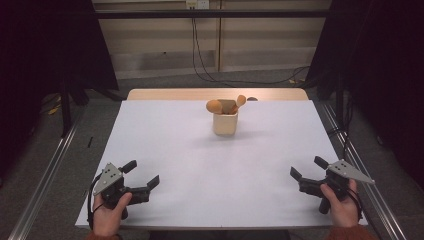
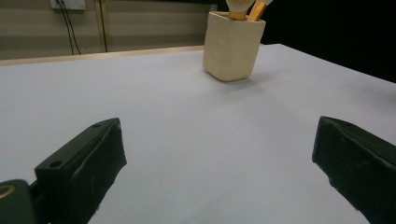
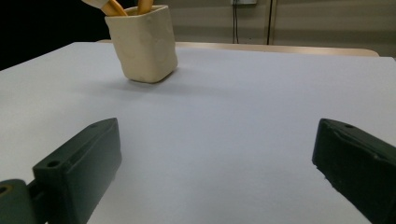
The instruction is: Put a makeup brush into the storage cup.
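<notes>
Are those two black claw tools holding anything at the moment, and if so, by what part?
No, nothing is held. The left gripper and the right gripper both hang open over the near edge of the table, far from the cup of wooden utensils.

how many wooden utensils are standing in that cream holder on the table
3: a round-headed spoon leaning left, a flat spatula in the middle, a small spoon leaning right. The holder could hide more.

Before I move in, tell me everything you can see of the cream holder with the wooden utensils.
The cream squarish ceramic-looking holder has rounded corners, a matte, slightly uneven surface and an open top. It stands upright on the white table toward the far middle, apart from both grippers. Wooden spoons and a flat spatula stand in it, leaning on its rim. Nothing else touches it.
</notes>
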Available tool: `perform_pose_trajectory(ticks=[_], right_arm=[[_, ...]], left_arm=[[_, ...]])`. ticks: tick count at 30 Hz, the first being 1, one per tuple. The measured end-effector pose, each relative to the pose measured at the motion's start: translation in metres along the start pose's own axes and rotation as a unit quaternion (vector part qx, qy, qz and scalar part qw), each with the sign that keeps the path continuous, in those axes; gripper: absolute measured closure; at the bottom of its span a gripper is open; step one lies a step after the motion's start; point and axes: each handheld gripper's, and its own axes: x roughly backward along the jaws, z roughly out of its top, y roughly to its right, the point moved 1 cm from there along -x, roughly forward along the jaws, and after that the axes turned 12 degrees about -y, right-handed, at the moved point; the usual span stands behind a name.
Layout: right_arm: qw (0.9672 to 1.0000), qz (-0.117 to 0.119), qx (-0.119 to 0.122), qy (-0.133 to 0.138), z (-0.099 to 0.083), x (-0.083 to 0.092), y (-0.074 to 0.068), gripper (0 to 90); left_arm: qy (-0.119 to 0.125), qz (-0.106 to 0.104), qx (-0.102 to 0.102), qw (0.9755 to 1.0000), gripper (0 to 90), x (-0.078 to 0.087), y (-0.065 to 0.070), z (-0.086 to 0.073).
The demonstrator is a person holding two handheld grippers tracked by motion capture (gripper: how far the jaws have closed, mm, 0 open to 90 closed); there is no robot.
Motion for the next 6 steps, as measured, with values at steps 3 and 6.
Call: perform_pose_trajectory(ticks=[3, 6], right_arm=[[0.9998, -0.005, -0.011, 0.014, 0.0006, 0.0044, 0.0042, 1.0], [0.9999, -0.002, -0.009, 0.01, -0.0002, 0.0023, 0.0039, 1.0]], left_arm=[[0.0, 0.0, 0.0, 1.0, 2.4, -0.0009, 0.0001, 0.0004], [-0.002, 0.001, 0.0, 1.0, 2.4, -0.0011, -0.0005, 0.0007]])
